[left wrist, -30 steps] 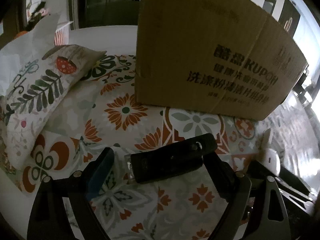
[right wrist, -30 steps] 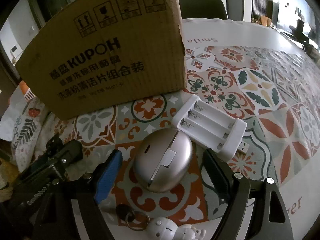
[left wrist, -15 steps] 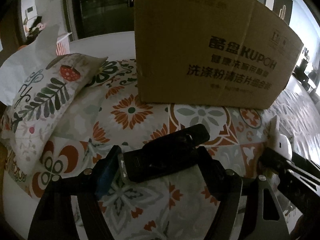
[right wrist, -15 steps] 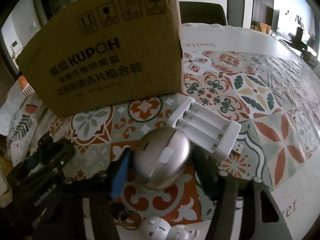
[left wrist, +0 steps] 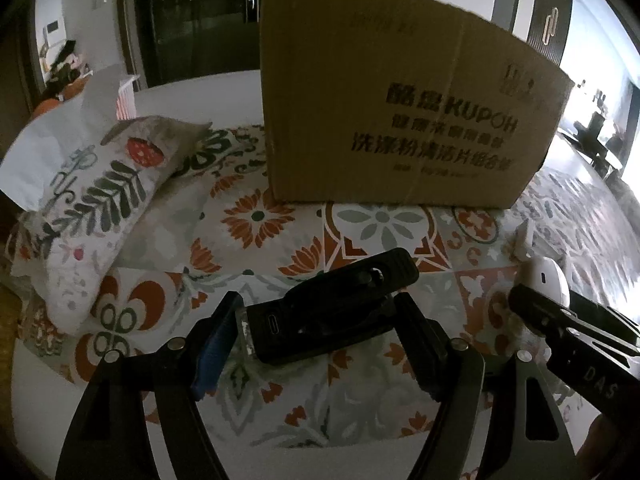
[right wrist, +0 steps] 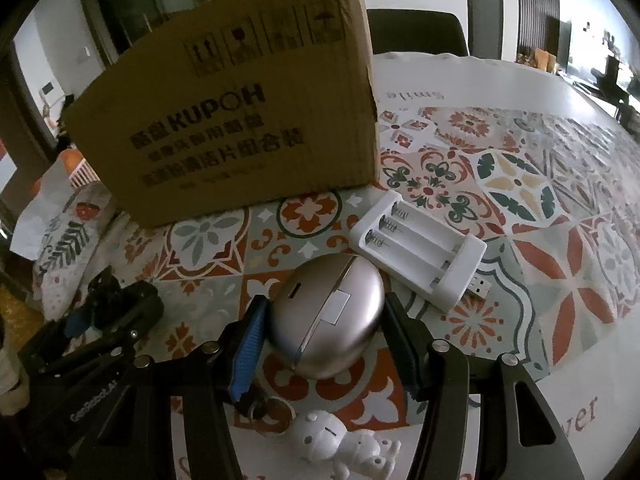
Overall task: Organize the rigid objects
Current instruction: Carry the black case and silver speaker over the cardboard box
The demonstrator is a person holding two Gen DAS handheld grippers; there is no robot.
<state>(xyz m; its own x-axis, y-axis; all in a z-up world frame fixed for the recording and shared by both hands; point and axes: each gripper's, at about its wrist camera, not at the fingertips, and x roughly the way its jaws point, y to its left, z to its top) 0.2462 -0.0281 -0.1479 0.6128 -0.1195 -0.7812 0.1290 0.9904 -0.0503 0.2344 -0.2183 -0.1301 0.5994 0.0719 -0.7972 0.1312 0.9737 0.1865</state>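
My left gripper (left wrist: 320,332): I see its two fingers squeezed tight on a black gadget (left wrist: 332,312). One finger has a blue pad, the other a black one. The gadget has a small plug hole on the end that faces me.

My right gripper (right wrist: 324,328): its fingers are pressed on both sides of a shiny silver egg-shaped case (right wrist: 326,322). I am gripping it.

Where the black gadget is: between my left fingers, above the flowery tablecloth (left wrist: 256,224), in front of the cardboard box (left wrist: 400,100). I cannot tell if it touches the cloth.

Where the silver case is: between my right fingers, just beside the white battery charger (right wrist: 420,256). I cannot tell if it sits on the cloth.

Battery charger: lying flat, its three slots have no batteries, a plug sticks out of one end.

Box: big, brown, standing upright on the cloth, dark letters on its side.

Little white toy figure (right wrist: 340,444): lying near the bottom edge, under my right gripper.

Leafy pillow (left wrist: 92,200): at the left, beside the box.
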